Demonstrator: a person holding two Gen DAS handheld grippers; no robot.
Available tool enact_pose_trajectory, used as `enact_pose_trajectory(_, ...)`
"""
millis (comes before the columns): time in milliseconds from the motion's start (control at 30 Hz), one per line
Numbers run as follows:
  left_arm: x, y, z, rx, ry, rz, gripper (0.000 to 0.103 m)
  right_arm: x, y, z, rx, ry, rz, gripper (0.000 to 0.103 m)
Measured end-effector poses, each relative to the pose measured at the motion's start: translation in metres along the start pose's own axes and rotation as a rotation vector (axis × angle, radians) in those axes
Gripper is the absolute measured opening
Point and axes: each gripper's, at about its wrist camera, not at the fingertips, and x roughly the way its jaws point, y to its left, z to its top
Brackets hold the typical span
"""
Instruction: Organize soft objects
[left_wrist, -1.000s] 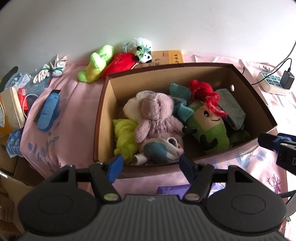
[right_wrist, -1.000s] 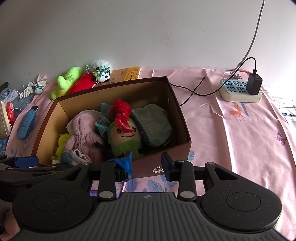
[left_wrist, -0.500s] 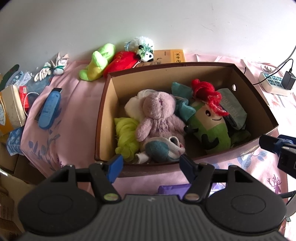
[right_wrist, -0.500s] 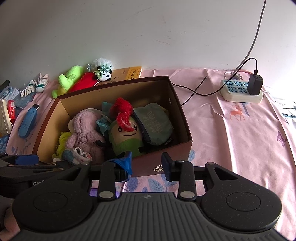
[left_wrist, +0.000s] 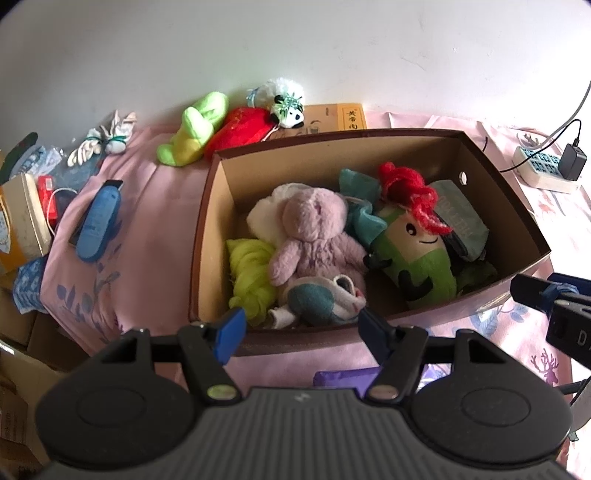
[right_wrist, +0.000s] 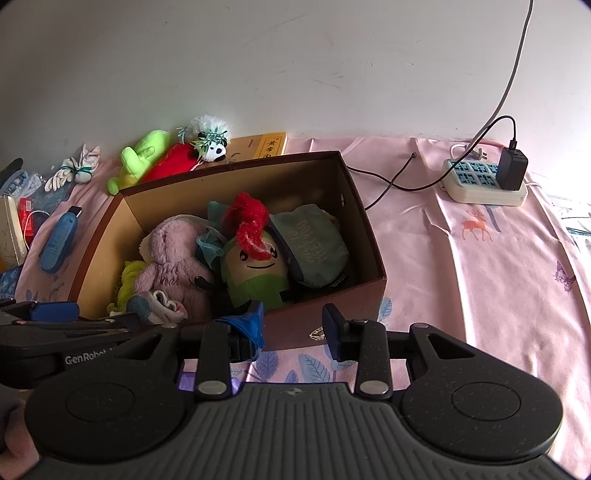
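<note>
A brown cardboard box (left_wrist: 213, 240) stands on the pink cloth with soft things in it: a pink plush bunny (left_wrist: 314, 229), a green doll with red yarn hair (left_wrist: 417, 258), a grey-green pouch (left_wrist: 461, 218), yellow-green fluff (left_wrist: 251, 273) and a teal sock (left_wrist: 317, 301). Outside, by the wall, lie a green plush (left_wrist: 195, 129), a red plush (left_wrist: 247, 125) and a small panda (left_wrist: 288, 105). My left gripper (left_wrist: 301, 330) hovers open over the box's near rim, holding nothing. My right gripper (right_wrist: 293, 328) stands open beside it, also without anything between its fingers.
White gloves (left_wrist: 107, 136) and a blue oblong object (left_wrist: 98, 221) lie left of the box, near small cartons at the table's left edge. A yellow book (right_wrist: 266, 146) lies behind the box. A power strip with a charger (right_wrist: 487, 181) and cables sits far right.
</note>
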Motion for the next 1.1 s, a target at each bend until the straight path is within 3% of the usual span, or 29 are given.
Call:
enact_pose_trajectory(533, -0.01, -0.004, -0.012, -0.031, -0.052, -0.023, 0.07, -0.026, -0.004, -0.018, 0.019, -0.2, 0.087, 0.018)
enact_pose_trajectory(1100, -0.032, -0.006, -0.05, 0.006, -0.044, 0.032, 0.07, -0.048, 0.0, -0.048, 0.012, -0.195, 0.086, 0.018)
